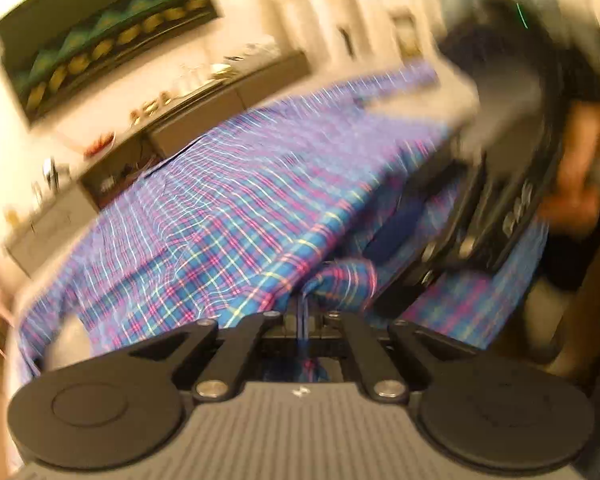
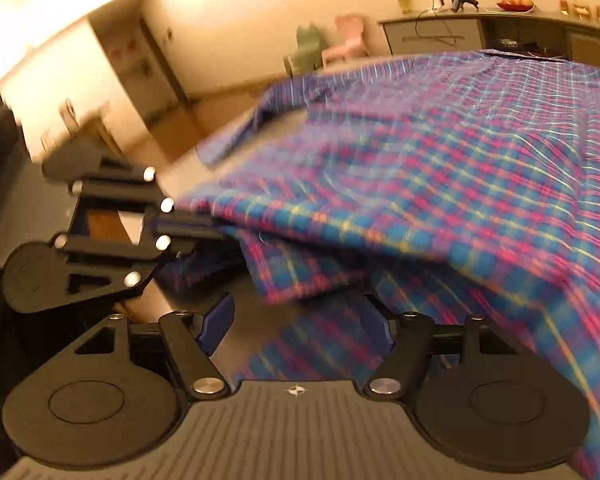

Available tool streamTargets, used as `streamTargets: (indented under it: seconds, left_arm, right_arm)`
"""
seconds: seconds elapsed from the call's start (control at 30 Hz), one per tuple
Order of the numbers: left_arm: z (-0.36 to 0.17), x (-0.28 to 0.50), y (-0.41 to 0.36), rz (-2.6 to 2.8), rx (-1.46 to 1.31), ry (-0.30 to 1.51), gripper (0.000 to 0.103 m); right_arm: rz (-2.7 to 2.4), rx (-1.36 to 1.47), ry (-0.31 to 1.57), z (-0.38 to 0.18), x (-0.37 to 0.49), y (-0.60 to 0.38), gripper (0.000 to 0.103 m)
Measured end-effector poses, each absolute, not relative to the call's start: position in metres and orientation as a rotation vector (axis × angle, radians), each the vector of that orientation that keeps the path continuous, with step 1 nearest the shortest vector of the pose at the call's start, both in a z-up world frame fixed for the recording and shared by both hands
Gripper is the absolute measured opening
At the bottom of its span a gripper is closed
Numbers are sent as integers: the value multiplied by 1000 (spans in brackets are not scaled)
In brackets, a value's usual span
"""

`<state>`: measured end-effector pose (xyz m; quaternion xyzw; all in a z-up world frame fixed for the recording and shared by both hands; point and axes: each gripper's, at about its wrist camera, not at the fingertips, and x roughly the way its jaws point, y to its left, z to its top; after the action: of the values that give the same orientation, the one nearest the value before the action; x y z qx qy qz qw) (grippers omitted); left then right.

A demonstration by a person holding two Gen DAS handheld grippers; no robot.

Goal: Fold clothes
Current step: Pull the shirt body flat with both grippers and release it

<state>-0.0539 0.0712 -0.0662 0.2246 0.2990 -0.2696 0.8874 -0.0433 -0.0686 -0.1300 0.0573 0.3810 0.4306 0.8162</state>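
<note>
A blue-and-pink plaid shirt (image 2: 440, 152) lies spread over the worktop, its hem pinched in the closed left claw (image 1: 305, 320) while the right claw (image 2: 296, 320) gapes wide beside it; one-sided pulling could skew the fold.

Warm yellowish indoor light, heavy motion blur, fisheye bending at edges.
</note>
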Motion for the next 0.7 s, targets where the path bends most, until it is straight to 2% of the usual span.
streamTargets:
  seconds: [0.07,0.1,0.13,0.17,0.23,0.27,0.3,0.33,0.4,0.47,0.63,0.7]
  left_arm:
    - [-57,-43,87,-576,345,662,0]
    - [-53,-38,95,-583,284,682,1]
    - [-50,-35,102,-595,239,701,6]
    - [-48,-35,106,-605,220,716,11]
    - [-50,-45,106,-601,256,720,26]
    - [-52,-50,105,-597,281,719,28]
    - [-53,-56,103,-595,309,717,29]
    - [-54,-60,101,-596,339,716,29]
    - [-59,-69,93,-603,393,716,30]
    - [-65,-76,81,-623,458,714,35]
    - [-79,-87,62,-577,646,653,41]
    - [-83,-84,63,-513,688,643,41]
  right_arm:
    - [986,206,810,-128,-37,-67,64]
    - [1023,259,815,-126,-34,-68,39]
    - [1061,312,821,-124,-31,-69,34]
    - [1100,414,833,-123,-27,-77,34]
    - [1159,628,847,-119,-20,-101,34]
    - [1176,684,842,-117,-21,-114,34]
    - [1193,739,835,-114,-22,-128,34]
    - [1209,793,828,-112,-23,-141,42]
    - [1148,599,828,-115,-35,-136,52]
    - [1080,403,822,-118,-48,-132,54]
    - [888,-75,784,-126,-79,-120,77]
    - [802,-261,760,-129,-91,-115,76]
